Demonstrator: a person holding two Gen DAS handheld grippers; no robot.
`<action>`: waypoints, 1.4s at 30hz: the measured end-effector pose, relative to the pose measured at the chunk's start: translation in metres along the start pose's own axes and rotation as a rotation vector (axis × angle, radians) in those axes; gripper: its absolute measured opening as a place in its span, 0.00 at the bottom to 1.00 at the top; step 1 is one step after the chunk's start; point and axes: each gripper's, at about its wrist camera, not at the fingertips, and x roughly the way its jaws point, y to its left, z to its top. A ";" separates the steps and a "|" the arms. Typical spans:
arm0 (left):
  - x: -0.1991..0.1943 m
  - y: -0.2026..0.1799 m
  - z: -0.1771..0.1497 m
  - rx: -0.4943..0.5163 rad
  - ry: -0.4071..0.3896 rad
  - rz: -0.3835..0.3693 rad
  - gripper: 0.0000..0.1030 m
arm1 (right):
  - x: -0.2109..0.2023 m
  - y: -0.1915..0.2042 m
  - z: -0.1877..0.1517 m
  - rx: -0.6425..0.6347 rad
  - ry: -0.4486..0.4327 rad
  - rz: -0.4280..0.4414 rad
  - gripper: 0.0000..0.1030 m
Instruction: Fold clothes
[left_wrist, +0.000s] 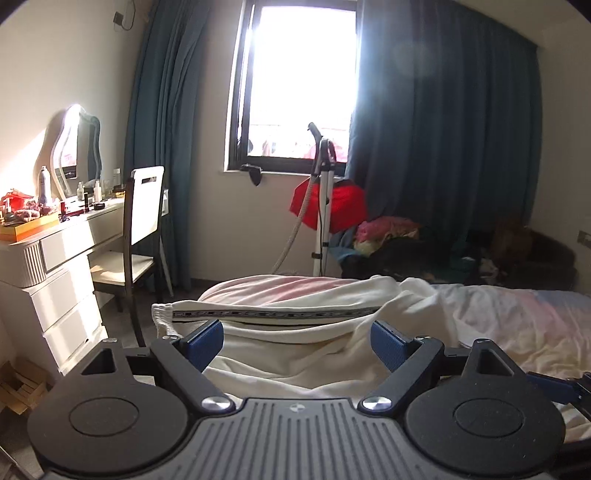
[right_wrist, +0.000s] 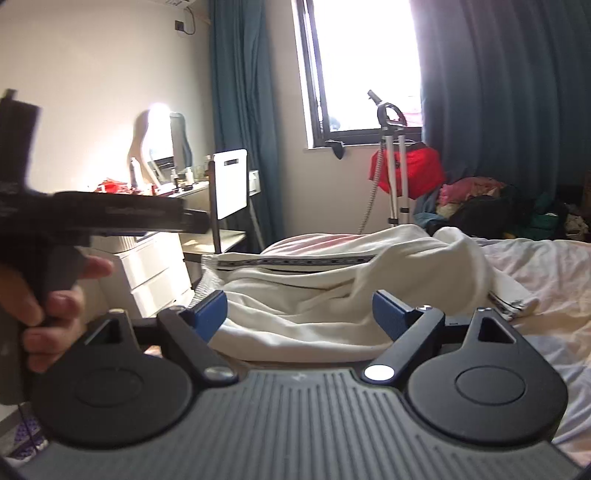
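Garment: cream trousers (left_wrist: 295, 332) with a black patterned side stripe (left_wrist: 258, 314), lying bunched and creased on the bed (left_wrist: 517, 325), waistband at far left near the bed's edge.
Left gripper (left_wrist: 297, 341): released, jaws wide apart, hovering over the near cloth, holding nothing.
Right gripper (right_wrist: 299, 314): released likewise, over the same cloth.
Hand (right_wrist: 48, 295): grips the left gripper's handle, near left in the right view.
Risk: jaws may pinch the sheet together with the cloth; bunched layers may fold crooked; the waistband may slip off the edge.
Surroundings: chair (left_wrist: 142, 221) and dresser (left_wrist: 66, 295) left; steamer stand (left_wrist: 323, 206) and clothes pile (left_wrist: 406, 240) far. None blocks the bed.
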 end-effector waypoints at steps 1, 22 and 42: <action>-0.011 -0.011 -0.004 -0.003 -0.019 -0.009 0.86 | -0.006 -0.013 -0.001 0.015 -0.005 -0.016 0.85; -0.006 -0.050 -0.122 0.060 -0.018 0.039 0.87 | -0.039 -0.088 -0.055 0.028 -0.096 -0.230 0.84; 0.250 -0.234 -0.098 0.394 0.046 -0.057 0.73 | -0.011 -0.170 -0.072 0.205 0.027 -0.375 0.84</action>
